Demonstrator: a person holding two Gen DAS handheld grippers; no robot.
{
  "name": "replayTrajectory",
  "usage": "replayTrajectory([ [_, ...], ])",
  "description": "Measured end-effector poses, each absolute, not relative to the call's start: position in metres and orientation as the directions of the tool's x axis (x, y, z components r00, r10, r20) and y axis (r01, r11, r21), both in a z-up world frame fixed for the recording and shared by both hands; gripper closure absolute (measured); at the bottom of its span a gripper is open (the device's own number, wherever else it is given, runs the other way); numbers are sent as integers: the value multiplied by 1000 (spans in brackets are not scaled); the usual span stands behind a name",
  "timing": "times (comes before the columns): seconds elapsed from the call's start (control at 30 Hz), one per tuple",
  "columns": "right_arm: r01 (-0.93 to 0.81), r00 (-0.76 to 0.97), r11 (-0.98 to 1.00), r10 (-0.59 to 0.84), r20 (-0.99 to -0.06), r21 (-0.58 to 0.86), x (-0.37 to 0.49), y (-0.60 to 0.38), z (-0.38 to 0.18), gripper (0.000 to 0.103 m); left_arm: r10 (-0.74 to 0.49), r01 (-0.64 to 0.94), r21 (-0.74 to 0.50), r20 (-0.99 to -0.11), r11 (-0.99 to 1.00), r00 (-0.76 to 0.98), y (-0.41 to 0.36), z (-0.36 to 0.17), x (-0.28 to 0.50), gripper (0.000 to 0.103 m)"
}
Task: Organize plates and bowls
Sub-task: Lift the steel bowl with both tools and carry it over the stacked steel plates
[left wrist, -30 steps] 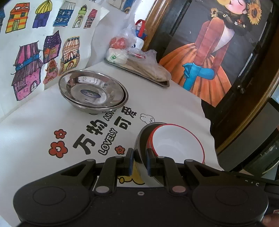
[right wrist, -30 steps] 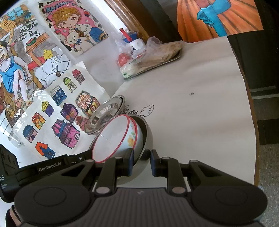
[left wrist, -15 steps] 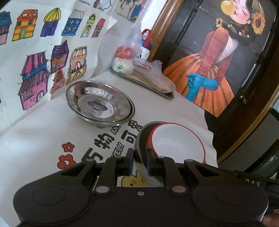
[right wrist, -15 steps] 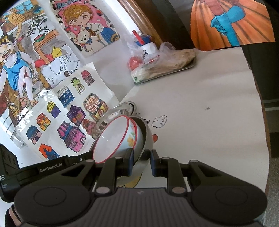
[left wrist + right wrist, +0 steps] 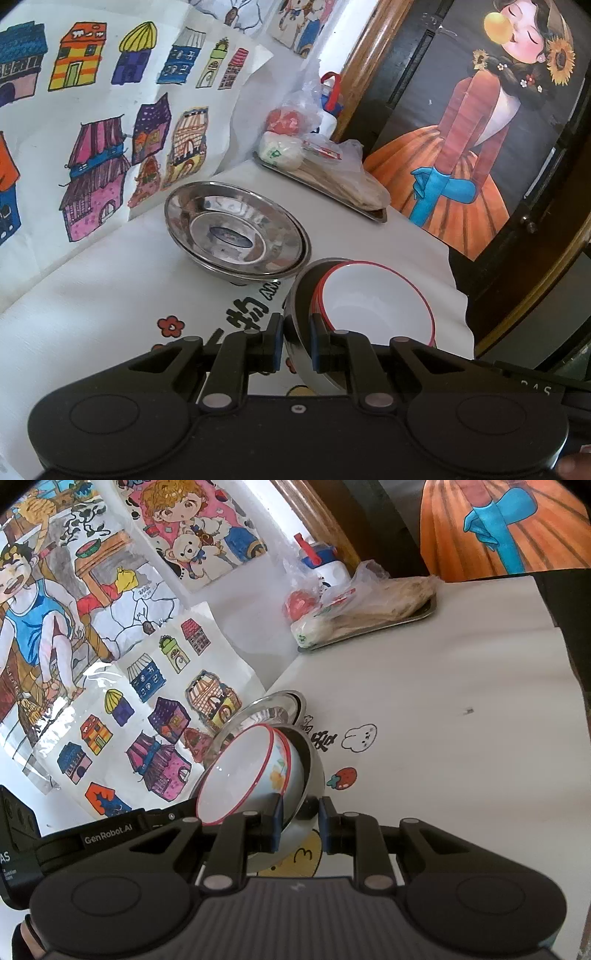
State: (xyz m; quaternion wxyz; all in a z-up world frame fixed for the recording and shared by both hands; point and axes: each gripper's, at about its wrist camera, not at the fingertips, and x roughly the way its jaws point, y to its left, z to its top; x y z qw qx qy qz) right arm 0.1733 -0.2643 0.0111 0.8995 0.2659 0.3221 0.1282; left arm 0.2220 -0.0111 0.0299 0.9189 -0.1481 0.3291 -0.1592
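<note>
A stack of steel plates (image 5: pixel 236 230) sits on the white tablecloth near the back wall; its rim shows in the right wrist view (image 5: pixel 273 707). A steel bowl (image 5: pixel 297 314) holds nested white bowls with red rims (image 5: pixel 376 306). My left gripper (image 5: pixel 297 345) is shut on the steel bowl's left rim. My right gripper (image 5: pixel 300 821) is shut on the opposite rim of the steel bowl (image 5: pixel 312 775), and the white floral bowls (image 5: pixel 240 775) tilt inside it. The bowl stack is held just above the cloth, beside the plates.
A steel tray (image 5: pixel 321 184) with bagged food, a tomato and a bottle stands at the back by the wooden door frame. Children's drawings (image 5: pixel 92 122) cover the wall on the left. The table's right edge (image 5: pixel 454 266) drops off beside the bowls.
Both grippers have carried the bowl stack forward, closer to the steel plates. Both grips are unchanged.
</note>
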Motion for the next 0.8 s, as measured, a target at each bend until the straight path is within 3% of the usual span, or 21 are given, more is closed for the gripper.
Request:
replayTrajectory([
  [0.8, -101, 763, 818, 429, -484, 566, 216, -250, 22, 80, -344, 169, -346, -542, 923, 767, -1, 42, 249, 90],
])
